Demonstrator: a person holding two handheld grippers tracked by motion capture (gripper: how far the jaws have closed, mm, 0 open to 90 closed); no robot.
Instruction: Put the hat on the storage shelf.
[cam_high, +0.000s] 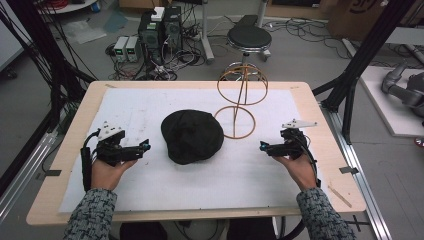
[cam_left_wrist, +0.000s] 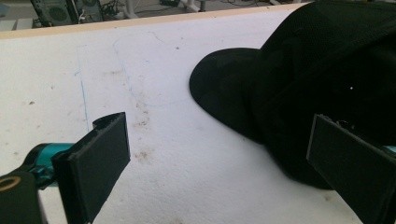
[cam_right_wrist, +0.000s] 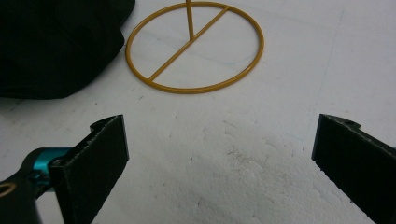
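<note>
A black cap (cam_high: 192, 136) lies in the middle of the white sheet, its brim (cam_left_wrist: 224, 88) flat on the sheet. Right behind it stands a yellow wire hat stand (cam_high: 240, 100) with a round base ring (cam_right_wrist: 194, 46) and a domed top. My left gripper (cam_high: 146, 146) is held just left of the cap, open, nothing between its jaws; its own view puts the midpoint (cam_left_wrist: 219, 163) beside the cap's edge. My right gripper (cam_high: 262, 146) hovers to the right of the cap, in front of the stand's base, open and empty (cam_right_wrist: 219, 154).
A white sheet (cam_high: 150, 105) covers the wooden table (cam_high: 320, 125). A small stick (cam_high: 340, 196) lies at the table's front right corner. Beyond the far edge are a black stool (cam_high: 249, 37), electronics boxes (cam_high: 160, 27) and cables on the floor.
</note>
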